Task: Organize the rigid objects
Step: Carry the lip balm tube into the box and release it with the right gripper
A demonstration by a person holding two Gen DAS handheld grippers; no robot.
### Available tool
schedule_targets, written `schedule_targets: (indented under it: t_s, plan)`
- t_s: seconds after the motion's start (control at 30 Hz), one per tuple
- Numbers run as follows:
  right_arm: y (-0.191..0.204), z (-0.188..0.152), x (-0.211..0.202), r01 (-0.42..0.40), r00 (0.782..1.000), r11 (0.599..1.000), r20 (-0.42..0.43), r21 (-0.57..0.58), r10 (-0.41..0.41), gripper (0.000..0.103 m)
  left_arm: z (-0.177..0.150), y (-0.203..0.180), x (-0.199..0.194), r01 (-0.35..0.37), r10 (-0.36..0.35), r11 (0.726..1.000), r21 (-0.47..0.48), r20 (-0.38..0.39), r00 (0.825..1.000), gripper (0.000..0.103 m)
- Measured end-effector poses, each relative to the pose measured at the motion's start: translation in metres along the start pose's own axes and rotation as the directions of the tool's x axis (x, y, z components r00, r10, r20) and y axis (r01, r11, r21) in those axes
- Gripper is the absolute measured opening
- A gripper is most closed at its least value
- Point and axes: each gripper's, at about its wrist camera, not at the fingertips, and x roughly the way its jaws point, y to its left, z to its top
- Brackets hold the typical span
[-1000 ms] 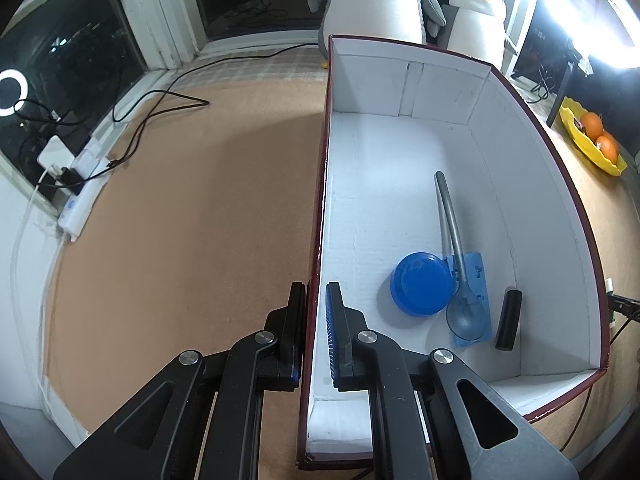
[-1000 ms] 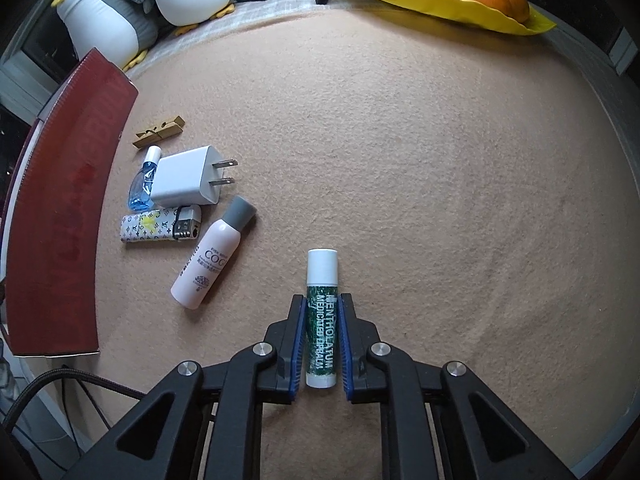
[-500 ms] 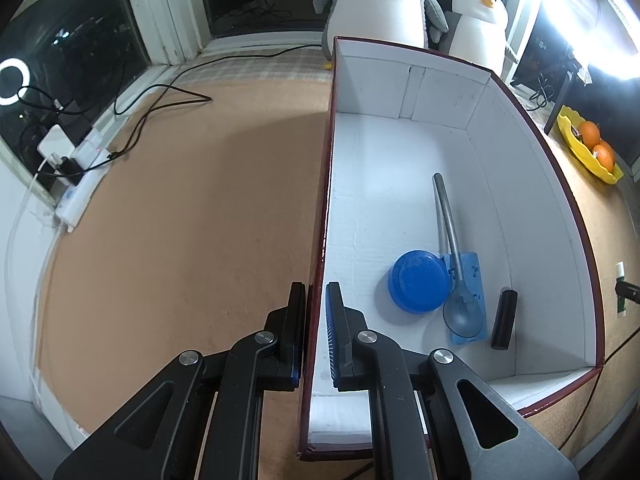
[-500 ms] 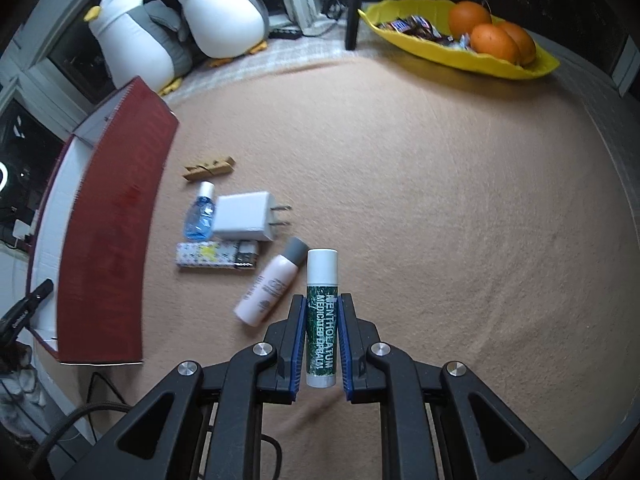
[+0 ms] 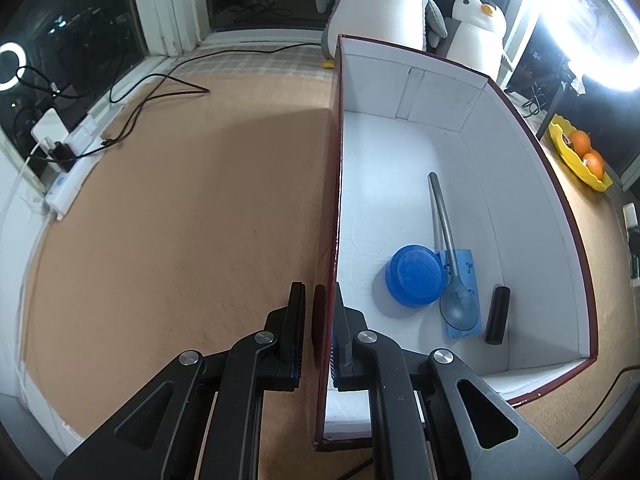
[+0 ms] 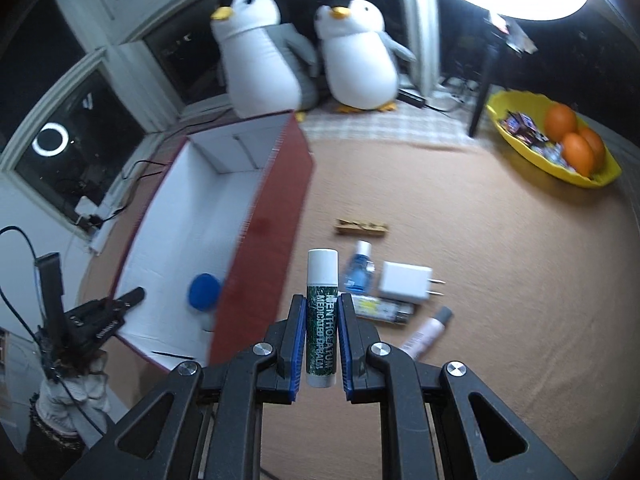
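My right gripper (image 6: 320, 316) is shut on a green and white lip balm tube (image 6: 321, 312) and holds it in the air, right of the box. My left gripper (image 5: 320, 304) is shut on the left wall of the red box with white inside (image 5: 335, 184). The box holds a blue lid (image 5: 415, 274), a metal spoon (image 5: 448, 240) lying on a blue flat piece (image 5: 464, 284), and a black cylinder (image 5: 497, 314). Right of the box (image 6: 276, 216) on the mat lie a wooden clothespin (image 6: 362, 227), a small blue bottle (image 6: 360, 270), a white charger (image 6: 406, 282), a lighter (image 6: 382, 307) and a pink bottle (image 6: 426, 332).
Two plush penguins (image 6: 304, 52) stand behind the box. A yellow dish with oranges (image 6: 560, 140) is at the back right. A power strip with cables (image 5: 64, 172) lies at the left edge. The left gripper (image 6: 100, 320) shows at the box's near left corner.
My right gripper has lifted the lip balm high off the mat and swung left toward the box. The left gripper stays clamped on the box wall.
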Motion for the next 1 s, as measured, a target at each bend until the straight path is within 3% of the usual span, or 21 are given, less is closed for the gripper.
schedule_targets:
  t_s: [0.43, 0.53, 1.0]
  plan:
    - [0.085, 0.013, 0.039, -0.075, 0.997, 0.987, -0.040, -0.144, 0.070, 0.014, -0.003, 0.004, -0.005, 0.029, -0.029, 1.000, 0.001, 0.010, 1.000, 0.007]
    - [0.097, 0.019, 0.056, -0.057, 0.997, 0.983, -0.055, -0.173, 0.048, 0.014, -0.004, 0.005, -0.005, 0.032, -0.032, 0.999, -0.002, 0.010, 0.999, 0.007]
    - [0.095, 0.045, 0.104, -0.032, 0.995, 0.984, -0.098, -0.177, 0.015, 0.014, -0.003, 0.003, -0.004, 0.013, -0.013, 1.000, -0.011, 0.007, 1.000, 0.007]
